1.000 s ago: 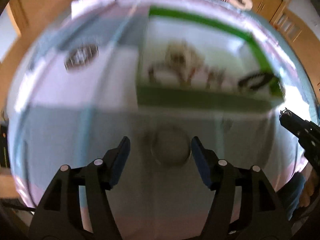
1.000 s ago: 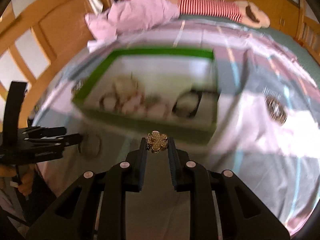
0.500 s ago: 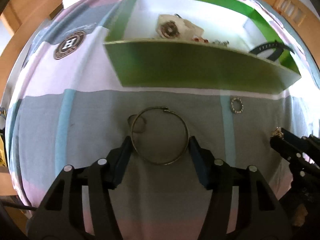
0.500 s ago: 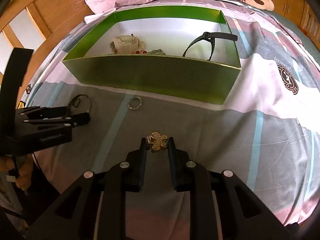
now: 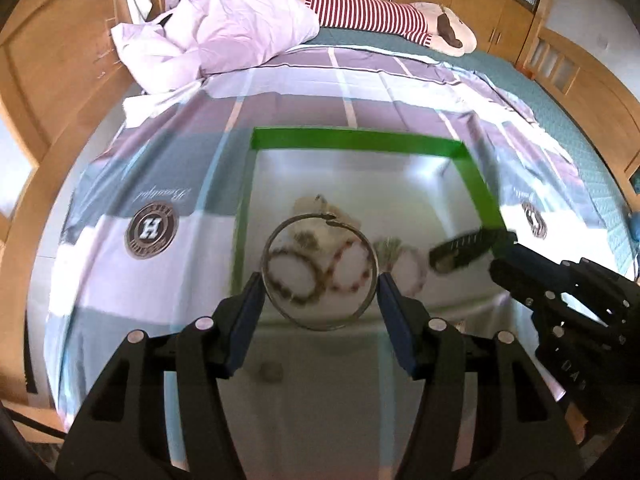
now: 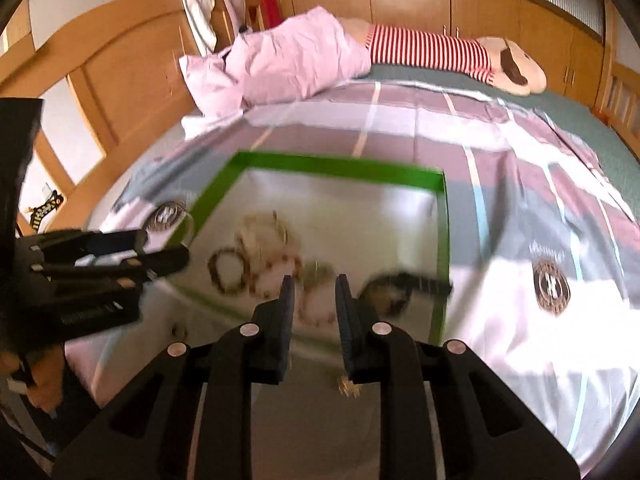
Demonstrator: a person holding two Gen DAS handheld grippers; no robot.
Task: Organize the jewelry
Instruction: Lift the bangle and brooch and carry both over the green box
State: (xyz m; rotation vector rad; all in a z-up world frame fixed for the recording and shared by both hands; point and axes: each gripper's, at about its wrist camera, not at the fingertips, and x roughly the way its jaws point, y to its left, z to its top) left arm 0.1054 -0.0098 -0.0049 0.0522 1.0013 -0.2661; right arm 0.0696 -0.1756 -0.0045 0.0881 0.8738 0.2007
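Here, left gripper (image 5: pixel 320 294) clamps a thin, round metal hoop bangle (image 5: pixel 319 271) with a small gap at its top, above the green-walled, white-floored box (image 5: pixel 356 144), right gripper (image 6: pixel 314 300) narrow, seemingly empty, blurred beaded bracelets (image 5: pixel 320 270) below.

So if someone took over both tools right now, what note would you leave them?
Left tool: gripping the big metal hoop, held up in front of the green box.
Right tool: jaws slightly apart, nothing between the tips. The gold flower piece shows under its right finger; I cannot tell whether it is hanging there or lying on the bed.
Done: bead bracelets and a black hairband are already in the box.
Left: put the hoop in the box, then secure the flower piece and box it too.
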